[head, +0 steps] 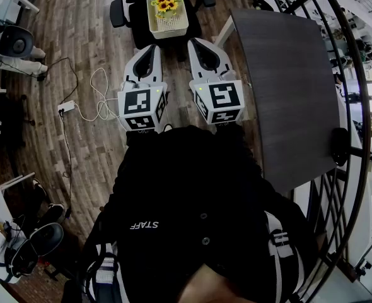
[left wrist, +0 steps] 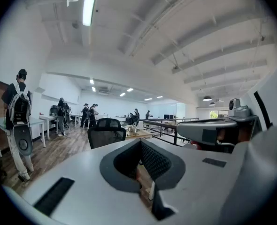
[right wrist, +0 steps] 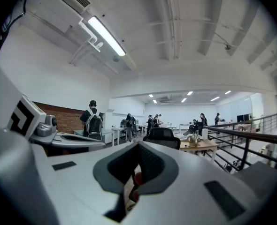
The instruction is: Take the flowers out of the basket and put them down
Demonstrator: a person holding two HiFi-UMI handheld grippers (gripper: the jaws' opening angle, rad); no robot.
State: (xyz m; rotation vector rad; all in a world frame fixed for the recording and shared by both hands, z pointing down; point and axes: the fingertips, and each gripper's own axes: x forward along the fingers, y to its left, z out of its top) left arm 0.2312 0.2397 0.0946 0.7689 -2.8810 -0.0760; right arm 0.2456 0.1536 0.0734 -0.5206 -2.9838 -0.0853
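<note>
sunflowers point(head: 166, 4) upright in white basket point(head: 172, 25), blooms facing up, left gripper point(head: 151, 47) and right gripper point(head: 194, 41) fingers together, empty

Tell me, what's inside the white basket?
Yellow flowers poke out of the top of the basket. Their stems and the bottom of the basket are covered by the blooms and the walls, so those can't be seen.

I stood in an open-plan office with desks point(right wrist: 200, 147), swivel chairs point(left wrist: 106, 131), ceiling strip lights point(right wrist: 106, 35) and wood flooring point(head: 88, 40)
</note>
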